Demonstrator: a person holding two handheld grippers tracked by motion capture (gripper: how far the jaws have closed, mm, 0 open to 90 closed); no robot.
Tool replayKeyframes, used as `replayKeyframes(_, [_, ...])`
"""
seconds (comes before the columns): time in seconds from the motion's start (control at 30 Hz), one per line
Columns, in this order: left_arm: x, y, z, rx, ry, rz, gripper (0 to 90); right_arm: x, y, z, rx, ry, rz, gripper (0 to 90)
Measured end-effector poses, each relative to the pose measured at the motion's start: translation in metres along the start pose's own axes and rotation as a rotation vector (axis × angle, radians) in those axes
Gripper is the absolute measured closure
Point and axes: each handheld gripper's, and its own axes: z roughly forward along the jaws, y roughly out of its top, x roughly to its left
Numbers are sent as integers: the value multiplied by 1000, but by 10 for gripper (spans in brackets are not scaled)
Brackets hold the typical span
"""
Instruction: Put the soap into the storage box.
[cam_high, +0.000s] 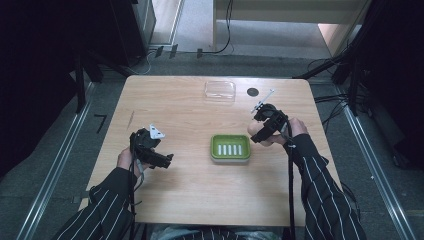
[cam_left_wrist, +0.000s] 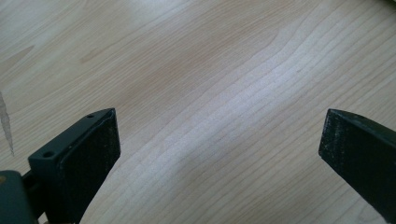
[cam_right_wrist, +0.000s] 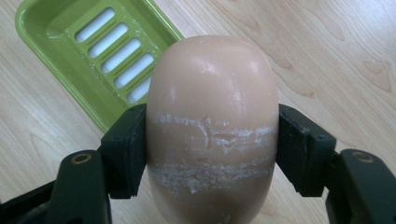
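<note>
A rounded beige soap bar (cam_right_wrist: 212, 121) sits between the jaws of my right gripper (cam_right_wrist: 212, 149), which is shut on it; white scuff lines cross the bar. In the high view the right gripper (cam_high: 261, 132) holds the soap (cam_high: 254, 129) just right of a green soap dish (cam_high: 230, 148) with several white drain slots. The same soap dish (cam_right_wrist: 70, 51) lies beyond the soap at upper left in the right gripper view. My left gripper (cam_high: 161, 161) hovers left of the dish, and its jaws (cam_left_wrist: 219, 144) stand wide open over bare wood.
A clear plastic lid or box (cam_high: 220, 90) lies at the back of the wooden table (cam_high: 190, 195). A small dark round disc (cam_high: 253, 91) rests beside it. Cables trail on the floor beyond the table.
</note>
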Motion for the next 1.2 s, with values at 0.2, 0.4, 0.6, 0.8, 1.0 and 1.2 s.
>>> replayKeyframes(0.2, [0,0,0,3,0,2,0,6,8,0,-7,2,-19,338])
replayKeyframes(0.4, [0,0,0,1,0,0,0,11,13,2,-7,5,-43,338])
replayKeyframes(0.6, [0,0,0,2,1,-1,0,16,16,1,-3,10,-49,338])
replayKeyframes(0.8, [0,0,0,3,0,1,0,17,17,2,-9,9,-72,338])
replayKeyframes(1.0, [0,-1,0,0,2,-1,0,22,23,5,-7,12,-88,338])
replayKeyframes(1.2, [0,-1,0,0,2,-4,0,27,29,8,-9,22,-106,338])
